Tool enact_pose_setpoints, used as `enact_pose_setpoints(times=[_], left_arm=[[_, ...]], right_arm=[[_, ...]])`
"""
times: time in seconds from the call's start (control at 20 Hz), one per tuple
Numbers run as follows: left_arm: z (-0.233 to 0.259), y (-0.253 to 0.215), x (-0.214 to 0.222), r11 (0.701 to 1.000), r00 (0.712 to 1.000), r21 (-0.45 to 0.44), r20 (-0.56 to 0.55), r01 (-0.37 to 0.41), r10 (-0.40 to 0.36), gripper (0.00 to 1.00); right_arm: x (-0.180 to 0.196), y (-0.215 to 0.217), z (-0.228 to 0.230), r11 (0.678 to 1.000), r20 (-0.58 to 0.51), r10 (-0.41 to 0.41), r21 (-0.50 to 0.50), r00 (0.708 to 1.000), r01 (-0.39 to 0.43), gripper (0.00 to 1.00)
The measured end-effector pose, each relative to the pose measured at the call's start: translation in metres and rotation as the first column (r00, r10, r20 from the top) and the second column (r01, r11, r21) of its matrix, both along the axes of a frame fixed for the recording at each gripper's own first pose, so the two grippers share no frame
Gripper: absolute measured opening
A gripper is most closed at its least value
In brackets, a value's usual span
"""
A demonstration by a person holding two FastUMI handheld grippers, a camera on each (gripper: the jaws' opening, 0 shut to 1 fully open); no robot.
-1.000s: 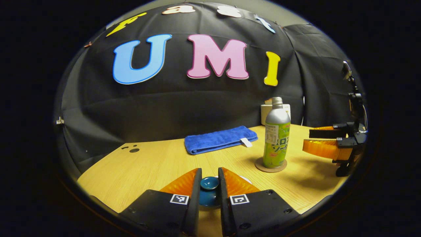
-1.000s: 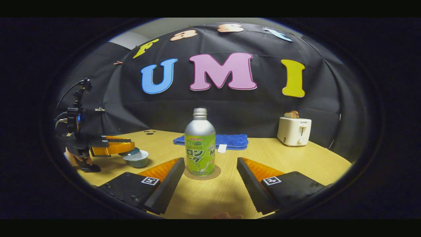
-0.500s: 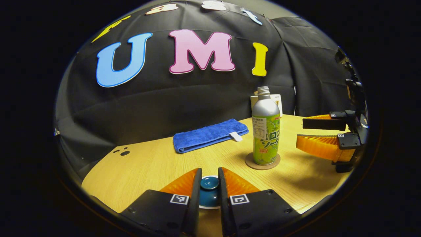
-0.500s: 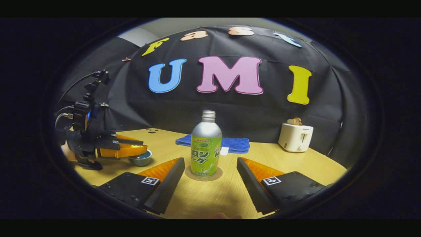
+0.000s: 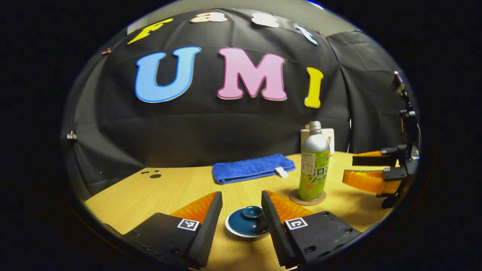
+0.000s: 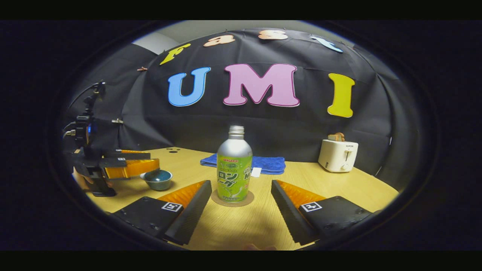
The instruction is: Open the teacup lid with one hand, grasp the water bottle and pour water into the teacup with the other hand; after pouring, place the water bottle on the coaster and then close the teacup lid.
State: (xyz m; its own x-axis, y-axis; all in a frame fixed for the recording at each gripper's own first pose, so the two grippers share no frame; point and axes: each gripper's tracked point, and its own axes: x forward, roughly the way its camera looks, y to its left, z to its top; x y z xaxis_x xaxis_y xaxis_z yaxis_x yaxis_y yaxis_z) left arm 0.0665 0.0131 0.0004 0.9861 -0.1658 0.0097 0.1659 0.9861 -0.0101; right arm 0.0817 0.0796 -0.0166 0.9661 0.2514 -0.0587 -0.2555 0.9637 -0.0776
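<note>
Teacup lid (image 5: 247, 223), dark blue, sits on the teacup at 6 o'clock in the left gripper view, between the spread fingers of the left gripper (image 5: 241, 222), neither touching it. Blue towel (image 5: 253, 168) lies at 12 o'clock behind. Water bottle (image 5: 314, 169) stands upright on the coaster (image 5: 307, 197) at 2 o'clock. Right gripper view: bottle ahead of the right gripper (image 6: 241, 210), fingers wide apart, clear of it. White toaster (image 6: 337, 154) at 2 o'clock on the wooden table (image 6: 263, 226).

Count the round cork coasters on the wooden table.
1: a round cork coaster lies under the silver-and-green metal bottle, mid-table, in front of the folded blue towel. Others may be hidden.
</note>
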Motion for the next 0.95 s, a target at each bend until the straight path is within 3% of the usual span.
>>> enact_pose_setpoints(times=[0.3, 0.5, 0.95], left_arm=[[-0.003, -0.006, -0.031, 0.997, 0.997, 0.010, -0.001, -0.071, 0.071, 0.80], [-0.003, -0.014, -0.047, 0.987, 0.987, 0.009, -0.004, -0.160, 0.160, 0.95], [-0.001, -0.048, -0.069, 0.989, 0.989, 0.009, -0.002, -0.145, 0.145, 0.94]], right_arm=[[-0.008, -0.003, 0.003, 0.998, 0.001, -0.036, 0.054, 0.999, 0.036, 0.98], [-0.024, -0.004, 0.009, 0.993, 0.029, -0.087, 0.079, 0.996, 0.085, 0.98], [-0.052, -0.005, 0.009, 0.988, 0.034, -0.134, 0.076, 0.990, 0.131, 0.98]])
